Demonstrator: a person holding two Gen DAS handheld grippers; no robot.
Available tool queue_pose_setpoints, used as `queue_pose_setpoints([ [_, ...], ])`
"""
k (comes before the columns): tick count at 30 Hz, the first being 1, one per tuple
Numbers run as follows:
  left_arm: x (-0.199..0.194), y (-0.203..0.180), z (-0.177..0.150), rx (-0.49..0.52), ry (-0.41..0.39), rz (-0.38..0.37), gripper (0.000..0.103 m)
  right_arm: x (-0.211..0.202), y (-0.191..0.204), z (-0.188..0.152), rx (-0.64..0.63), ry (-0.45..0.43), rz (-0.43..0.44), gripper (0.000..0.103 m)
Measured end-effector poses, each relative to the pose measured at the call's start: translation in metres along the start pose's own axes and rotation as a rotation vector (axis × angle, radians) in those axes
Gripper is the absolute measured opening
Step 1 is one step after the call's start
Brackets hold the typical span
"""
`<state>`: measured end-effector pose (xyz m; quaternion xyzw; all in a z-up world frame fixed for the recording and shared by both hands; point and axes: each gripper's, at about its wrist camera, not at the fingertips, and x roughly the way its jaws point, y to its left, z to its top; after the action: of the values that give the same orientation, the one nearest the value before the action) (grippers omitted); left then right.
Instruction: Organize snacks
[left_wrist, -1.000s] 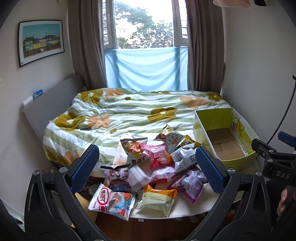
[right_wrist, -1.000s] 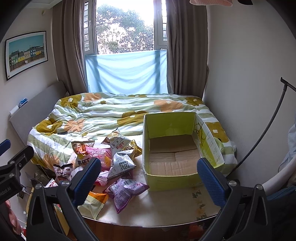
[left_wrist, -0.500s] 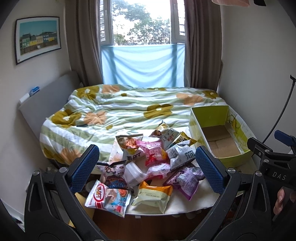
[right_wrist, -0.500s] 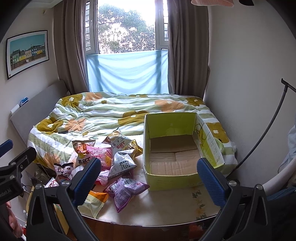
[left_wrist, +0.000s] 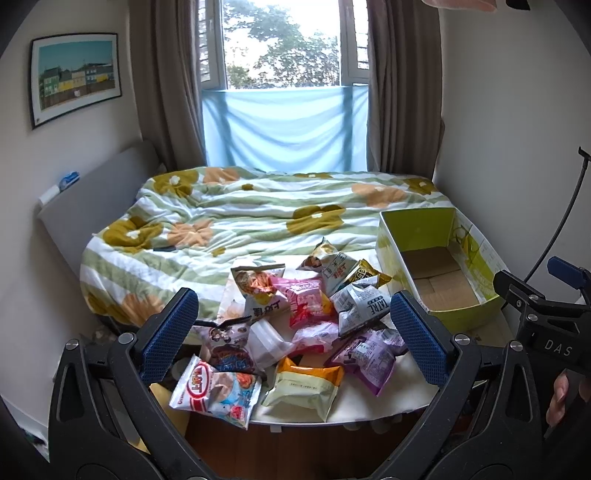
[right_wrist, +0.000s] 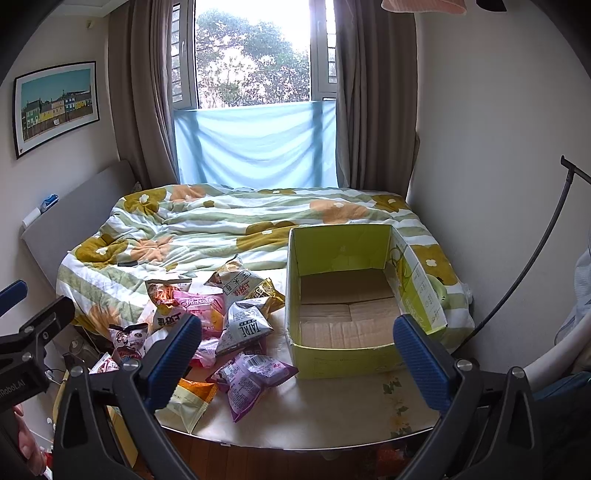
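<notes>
Left gripper (left_wrist: 293, 334): pads spread wide with nothing between them, held above the snack heap — over the last second its view has slid a little, so the heap now sits higher and more central between the pads.
Right gripper (right_wrist: 297, 354): likewise wide apart and holding nothing; its view has barely changed, with the box framed between its pads.
Snack pile (left_wrist: 295, 325): about a dozen packets heaped on the left part of the white table (right_wrist: 332, 417), none lifted, none shifted.
Purple packet (right_wrist: 255, 376): nearest the box, lying flat at the pile's right edge.
Yellow-green box (right_wrist: 343, 354): open-topped on the table's right side, just beside the pile — its cardboard floor is bare.
Meaning: sorting has not begun; the left gripper's small drift looks like lining up on a first packet.
Beyond: flowered quilt (left_wrist: 258, 221) behind the table.
</notes>
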<state>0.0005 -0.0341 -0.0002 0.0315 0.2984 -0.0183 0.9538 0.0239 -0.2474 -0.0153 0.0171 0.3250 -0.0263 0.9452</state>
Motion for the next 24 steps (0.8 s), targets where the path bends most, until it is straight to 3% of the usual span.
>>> queue_pose_setpoints([
  [12, -0.002, 0.000, -0.001, -0.003, 0.009, 0.019, 0.102, -0.002, 0.000, 0.001, 0.004, -0.005, 0.000, 0.103],
  [18, 0.008, 0.009, -0.015, -0.041, 0.089, 0.045, 0.102, 0.011, -0.008, -0.004, 0.006, 0.043, 0.101, 0.103],
  [24, 0.034, 0.032, -0.054, -0.080, 0.212, 0.107, 0.102, 0.060, 0.001, -0.033, 0.000, 0.179, 0.212, 0.103],
])
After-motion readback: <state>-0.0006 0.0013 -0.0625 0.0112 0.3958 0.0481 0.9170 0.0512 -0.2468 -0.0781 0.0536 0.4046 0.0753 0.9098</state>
